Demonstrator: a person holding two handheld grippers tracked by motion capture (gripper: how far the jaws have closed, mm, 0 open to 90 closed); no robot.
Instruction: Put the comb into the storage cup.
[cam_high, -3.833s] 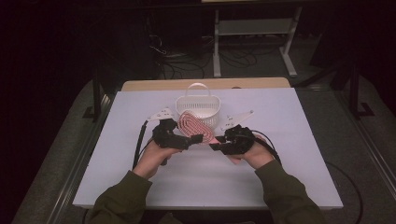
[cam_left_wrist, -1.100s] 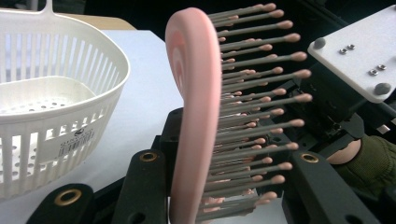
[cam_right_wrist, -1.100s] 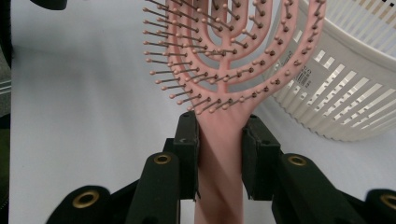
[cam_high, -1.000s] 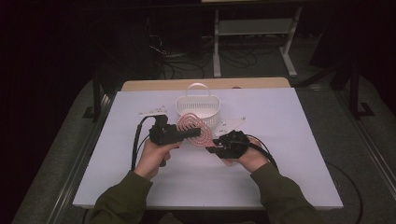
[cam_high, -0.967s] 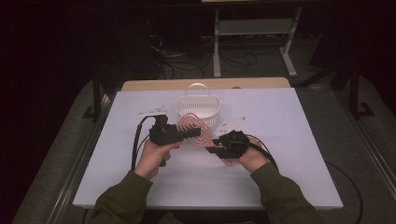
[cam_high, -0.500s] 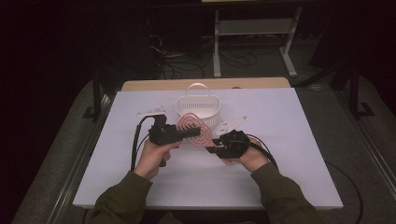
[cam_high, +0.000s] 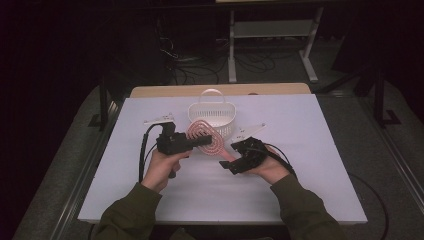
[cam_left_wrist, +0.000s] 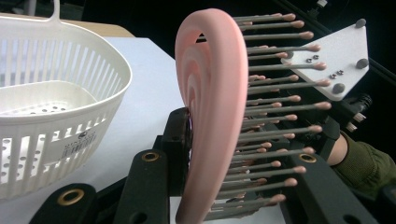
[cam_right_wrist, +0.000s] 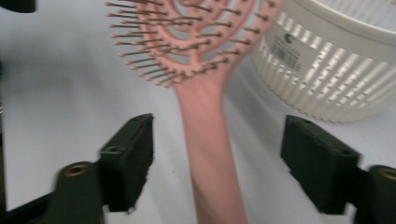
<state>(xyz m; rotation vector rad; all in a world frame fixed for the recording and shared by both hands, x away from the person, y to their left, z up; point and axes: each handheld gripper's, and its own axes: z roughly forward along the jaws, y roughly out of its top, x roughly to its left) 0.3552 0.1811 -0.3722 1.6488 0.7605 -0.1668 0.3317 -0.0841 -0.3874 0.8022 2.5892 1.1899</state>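
- White table (cam_high: 310, 200): slotted white basket (cam_high: 216, 115) sits at its far side.
- Pink hairbrush (cam_high: 206, 137) hangs just before the basket.
- Left gripper (cam_high: 200, 141) clamps the brush head.
- Right gripper (cam_high: 227, 162): jaws just opened wide, handle loose between them.

The jaws of the right gripper (cam_right_wrist: 217, 163) have just been opened, and the handle of the pink hairbrush (cam_right_wrist: 210, 135), which was pinched between them a second earlier, is now seen between them with a gap on either side, untouched by either pad.
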